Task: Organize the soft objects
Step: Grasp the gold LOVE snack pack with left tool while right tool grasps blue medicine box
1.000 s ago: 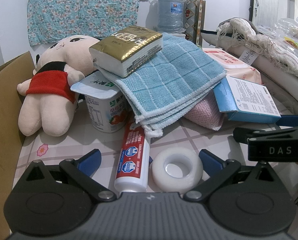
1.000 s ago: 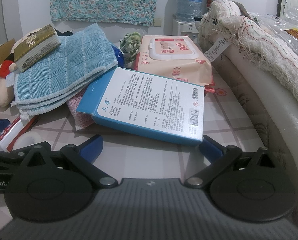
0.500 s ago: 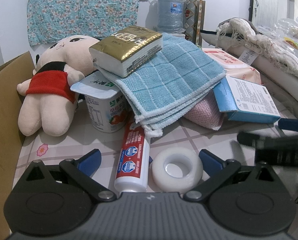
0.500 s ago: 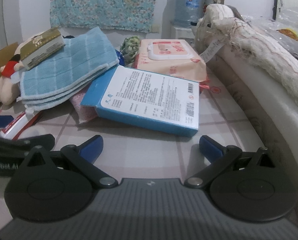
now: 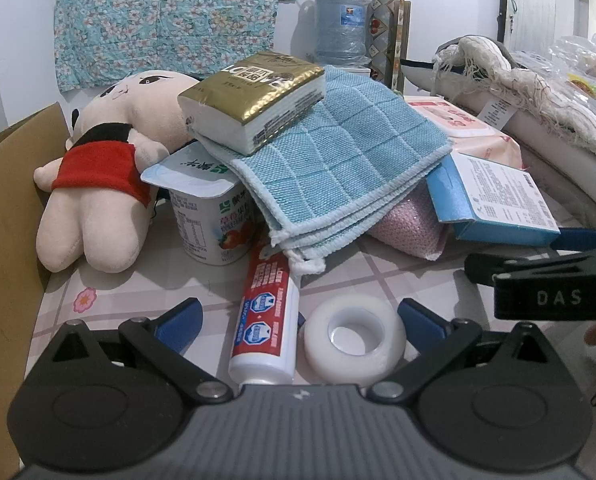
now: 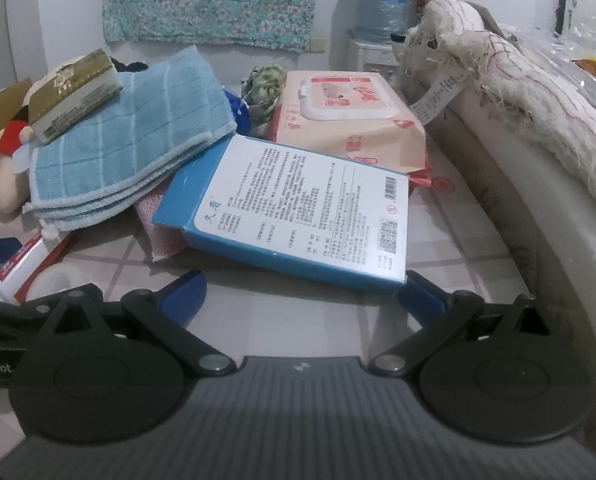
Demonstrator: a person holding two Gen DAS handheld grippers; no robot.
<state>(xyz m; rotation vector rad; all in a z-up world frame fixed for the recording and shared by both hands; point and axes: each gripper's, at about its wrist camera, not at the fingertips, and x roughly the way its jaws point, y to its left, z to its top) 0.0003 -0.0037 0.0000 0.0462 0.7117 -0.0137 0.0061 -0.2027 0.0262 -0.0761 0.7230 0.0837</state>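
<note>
A folded blue cloth lies tilted over a yoghurt cup and a pink sponge. A gold tissue pack rests on the cloth. A plush doll in a red shirt lies at the left by a cardboard wall. My left gripper is open low over the table, with a toothpaste tube and a white tape roll between its fingers. My right gripper is open, just short of a blue box.
A pink wet-wipes pack lies behind the blue box. A cardboard box wall stands at the left. A white rim draped with frayed cloth runs along the right. The right gripper's body shows in the left wrist view.
The right gripper pulled back a little and then came forward again toward the blue box. The left gripper and the objects have not moved.
</note>
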